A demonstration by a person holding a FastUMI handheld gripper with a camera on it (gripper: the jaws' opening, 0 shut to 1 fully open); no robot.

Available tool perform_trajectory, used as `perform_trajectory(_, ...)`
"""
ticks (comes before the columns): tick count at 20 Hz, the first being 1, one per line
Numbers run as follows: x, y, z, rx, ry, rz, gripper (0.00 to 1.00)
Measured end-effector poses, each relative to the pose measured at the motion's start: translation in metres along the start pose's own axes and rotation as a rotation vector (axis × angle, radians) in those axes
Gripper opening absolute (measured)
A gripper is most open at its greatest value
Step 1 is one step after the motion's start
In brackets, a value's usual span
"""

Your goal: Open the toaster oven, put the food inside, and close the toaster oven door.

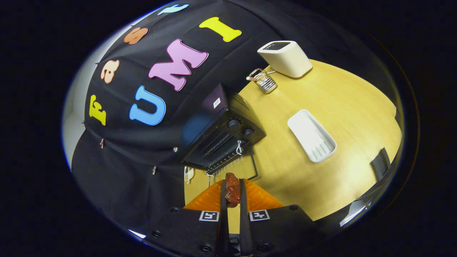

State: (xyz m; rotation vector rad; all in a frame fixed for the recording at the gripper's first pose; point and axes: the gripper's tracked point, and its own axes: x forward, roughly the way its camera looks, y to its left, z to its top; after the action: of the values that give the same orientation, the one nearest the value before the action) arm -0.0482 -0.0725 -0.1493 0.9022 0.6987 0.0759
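The gripper [232, 194] jaws clamp a reddish-brown glossy food piece [232, 192] above the yellow wooden counter [342, 103], near the black metal toaster oven [223, 137] with its door down.

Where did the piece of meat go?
In the gripper view, the reddish-brown meat is pinched between the tongs, held up above the wooden table, just in front of the black toaster oven.
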Motion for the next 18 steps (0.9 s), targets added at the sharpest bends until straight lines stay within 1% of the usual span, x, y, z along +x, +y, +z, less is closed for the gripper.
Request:
perform_trajectory(4, 0.027, 0.029, -0.023, 0.04, -0.034, 0.029, 0.16)
perform_trajectory(6, 0.046, 0.037, -0.032, 0.047, -0.046, 0.006, 0.16)
perform_trajectory(9, 0.071, 0.056, -0.038, 0.054, -0.058, 0.02, 0.16)
perform_trajectory(12, 0.104, 0.064, -0.029, 0.068, -0.094, 0.02, 0.16)
perform_trajectory(15, 0.142, 0.067, -0.015, 0.109, -0.145, 0.036, 0.16)
perform_trajectory(17, 0.172, 0.054, -0.011, 0.153, -0.15, 0.001, 0.16)
perform_trajectory(18, 0.182, 0.051, -0.009, 0.19, -0.161, 0.001, 0.16)
